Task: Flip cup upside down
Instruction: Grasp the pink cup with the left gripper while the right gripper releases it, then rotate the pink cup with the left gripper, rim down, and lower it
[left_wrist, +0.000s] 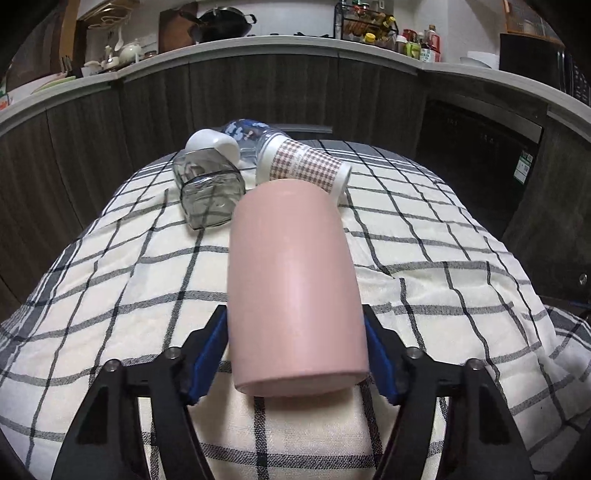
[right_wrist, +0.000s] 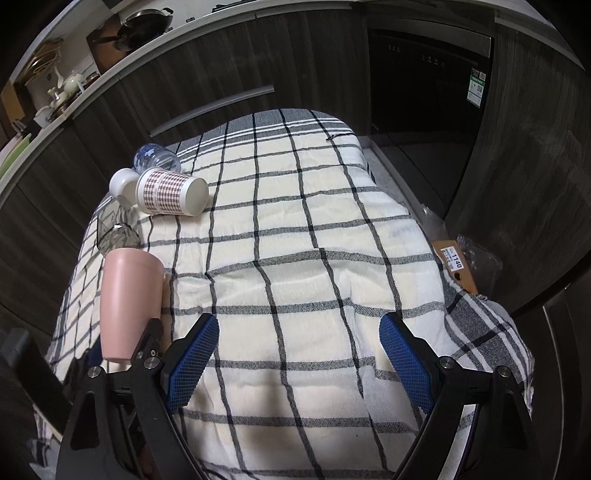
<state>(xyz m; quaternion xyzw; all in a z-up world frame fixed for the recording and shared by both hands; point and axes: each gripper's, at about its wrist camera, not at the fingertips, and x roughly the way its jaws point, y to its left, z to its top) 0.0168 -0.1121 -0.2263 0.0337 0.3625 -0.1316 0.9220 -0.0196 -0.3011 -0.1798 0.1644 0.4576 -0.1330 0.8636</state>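
Note:
A pink cup (left_wrist: 295, 284) is held between the blue pads of my left gripper (left_wrist: 295, 328), which is shut on its lower part; the cup points away from me over the checked cloth (left_wrist: 110, 295). It also shows in the right wrist view (right_wrist: 127, 302), at the left, with the left gripper around its near end. My right gripper (right_wrist: 299, 347) is open and empty above the cloth (right_wrist: 314, 240), to the right of the cup.
A checked paper cup (left_wrist: 304, 166), a grey glass (left_wrist: 210, 195), a white cup (left_wrist: 214, 144) and a clear plastic bottle (left_wrist: 251, 133) lie beyond the pink cup. Dark cabinets stand behind. A cardboard box (right_wrist: 456, 266) lies by the table's right edge.

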